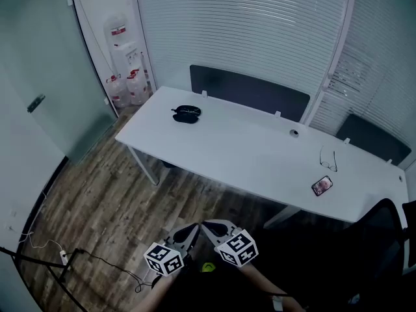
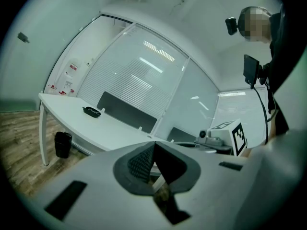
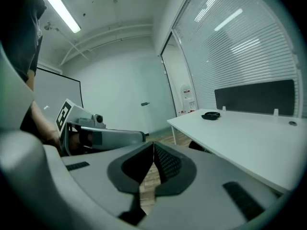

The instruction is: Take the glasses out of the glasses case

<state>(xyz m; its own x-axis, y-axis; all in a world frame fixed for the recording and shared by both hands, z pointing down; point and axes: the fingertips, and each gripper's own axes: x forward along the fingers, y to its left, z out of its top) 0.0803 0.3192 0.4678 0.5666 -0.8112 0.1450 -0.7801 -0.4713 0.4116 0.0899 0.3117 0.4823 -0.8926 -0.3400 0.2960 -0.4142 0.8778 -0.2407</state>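
While left tongs (image 2: 154, 146) and right tongs (image 3: 153, 146) sit closed, case (image 1: 186, 114) lies left-right.

On the white table (image 1: 247, 149), the glasses case (image 1: 186, 114) lies well apart from glasses (image 1: 328, 159) and phone (image 1: 322, 186).

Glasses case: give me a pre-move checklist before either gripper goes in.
1. Case located: ok. The black oval glasses case lies near the far left end of the white table.
2. Case lid state: cannot tell, too small in every view.
3. Left gripper free: ok, jaws together with nothing between them.
4. Right gripper free: ok, jaws together and empty.
5. Grippers near the case: not ok. Both are held low, off the table and over the floor.
6. Clutter round the case: ok. The thin-framed glasses and the phone lie at the table's right end, well apart from it.
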